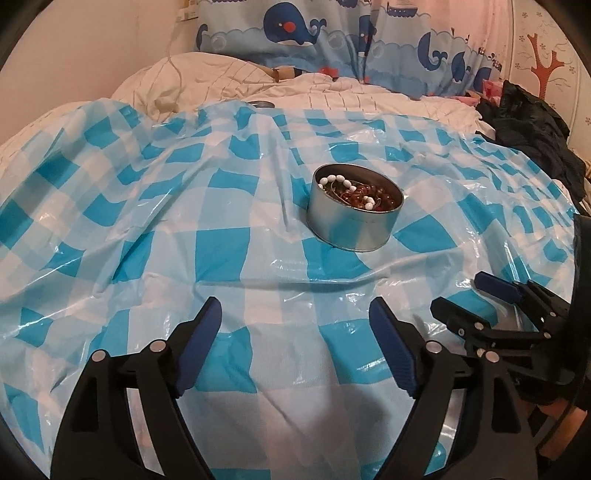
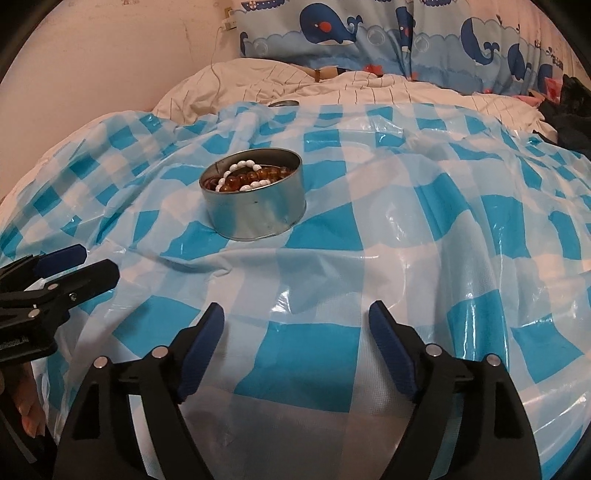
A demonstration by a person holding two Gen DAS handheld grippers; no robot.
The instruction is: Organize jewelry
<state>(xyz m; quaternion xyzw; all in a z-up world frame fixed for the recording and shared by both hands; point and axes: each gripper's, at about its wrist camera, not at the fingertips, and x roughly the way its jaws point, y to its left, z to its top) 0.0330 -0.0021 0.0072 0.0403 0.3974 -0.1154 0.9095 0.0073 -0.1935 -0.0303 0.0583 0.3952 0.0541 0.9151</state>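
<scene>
A round metal tin (image 1: pixel 352 221) stands on the blue-and-white checked plastic sheet (image 1: pixel 184 221). It holds a white bead bracelet (image 1: pixel 338 181) and amber-brown beads (image 1: pixel 360 194). The tin also shows in the right wrist view (image 2: pixel 255 210) with the white beads (image 2: pixel 240 167) and amber beads (image 2: pixel 258 174) inside. My left gripper (image 1: pixel 295 308) is open and empty, well in front of the tin. My right gripper (image 2: pixel 295 310) is open and empty, in front and to the right of the tin. The right gripper shows at the left view's right edge (image 1: pixel 461 295).
The sheet covers a bed with a white quilt (image 1: pixel 332 92). Whale-print pillows (image 1: pixel 295 29) stand at the back. A small round lid (image 2: pixel 283 104) lies beyond the sheet's far edge. Dark clothing (image 1: pixel 532 125) is piled at the right. A cable (image 2: pixel 216 70) hangs from a wall socket.
</scene>
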